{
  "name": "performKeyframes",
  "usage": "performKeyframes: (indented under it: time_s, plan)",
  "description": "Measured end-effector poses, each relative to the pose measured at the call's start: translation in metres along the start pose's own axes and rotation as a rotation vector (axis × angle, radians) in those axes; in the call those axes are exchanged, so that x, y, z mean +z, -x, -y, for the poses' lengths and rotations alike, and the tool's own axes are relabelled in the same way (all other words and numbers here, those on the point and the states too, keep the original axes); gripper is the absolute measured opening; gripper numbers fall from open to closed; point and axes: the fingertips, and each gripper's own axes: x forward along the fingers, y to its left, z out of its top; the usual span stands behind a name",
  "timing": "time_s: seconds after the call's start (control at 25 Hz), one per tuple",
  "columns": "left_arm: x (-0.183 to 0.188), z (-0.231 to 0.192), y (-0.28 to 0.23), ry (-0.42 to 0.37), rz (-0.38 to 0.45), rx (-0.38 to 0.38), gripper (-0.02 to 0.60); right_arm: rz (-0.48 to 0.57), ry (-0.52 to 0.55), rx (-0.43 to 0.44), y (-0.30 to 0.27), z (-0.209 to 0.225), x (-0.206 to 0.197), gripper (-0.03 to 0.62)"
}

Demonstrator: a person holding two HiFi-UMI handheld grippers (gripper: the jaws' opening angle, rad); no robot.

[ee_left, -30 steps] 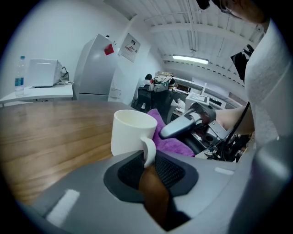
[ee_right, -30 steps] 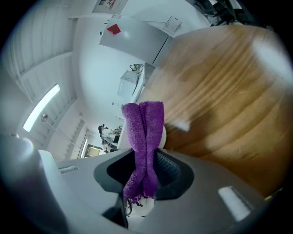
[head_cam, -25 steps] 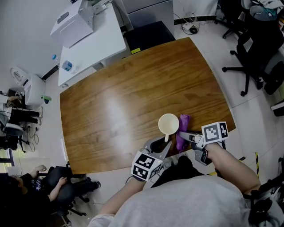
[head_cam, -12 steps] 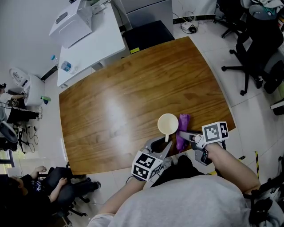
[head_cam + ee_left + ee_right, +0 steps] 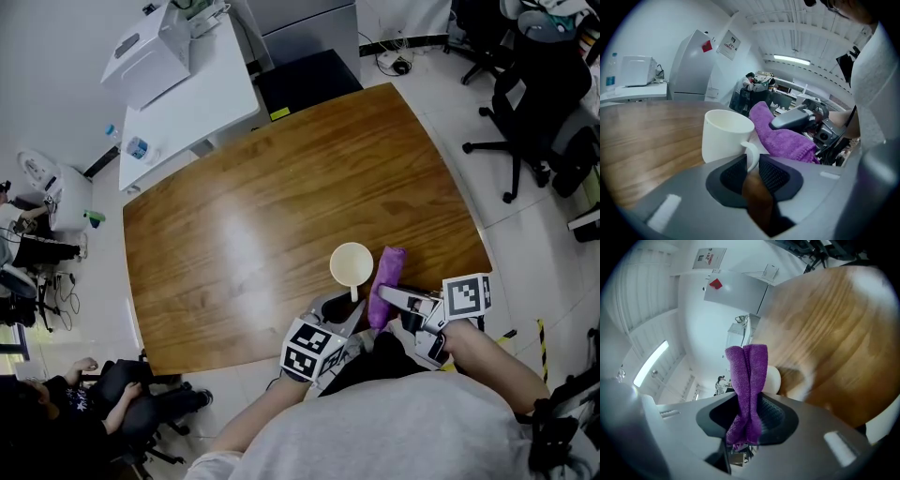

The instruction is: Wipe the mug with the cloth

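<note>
Over the table [image 5: 262, 178], left gripper [image 5: 349, 307] clamps the hard, likely fragile mug [image 5: 352, 264] by its handle [image 5: 751, 151]; right gripper [image 5: 390, 298] pinches the limp cloth [image 5: 385, 274].

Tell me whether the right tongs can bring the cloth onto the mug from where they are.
Probably yes. The right tongs grip the cloth, which sits right beside the mug with nothing between; the left tongs hold only its handle.
</note>
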Motion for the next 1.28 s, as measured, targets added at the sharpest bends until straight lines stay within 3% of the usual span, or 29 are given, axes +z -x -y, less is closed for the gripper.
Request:
performKeyframes:
  time_s: [0.12, 0.32, 0.68, 1.04, 1.16, 1.28]
  plan:
    - [0.001, 0.001, -0.002, -0.002, -0.001, -0.009, 0.074, 0.018, -0.020, 0.026, -0.007, -0.006, 0.003, 0.123]
    - [0.002, 0.004, -0.003, 0.000, -0.001, -0.021, 0.074, 0.027, -0.093, -0.020, -0.009, 0.010, 0.002, 0.123]
    - [0.003, 0.002, -0.003, 0.004, 0.005, -0.047, 0.075, -0.063, -0.003, -0.189, -0.023, 0.061, -0.005, 0.123]
    - [0.000, 0.002, -0.002, 0.007, 0.015, -0.088, 0.075, -0.053, 0.013, -0.216, -0.026, 0.063, -0.007, 0.123]
    - [-0.004, 0.000, 0.000, 0.027, 0.009, -0.100, 0.114, -0.048, 0.082, -0.243, -0.022, 0.057, -0.008, 0.123]
    - [-0.006, -0.001, 0.003, 0.021, 0.023, -0.109, 0.141, -0.051, 0.264, -0.319, -0.012, 0.052, -0.007, 0.123]
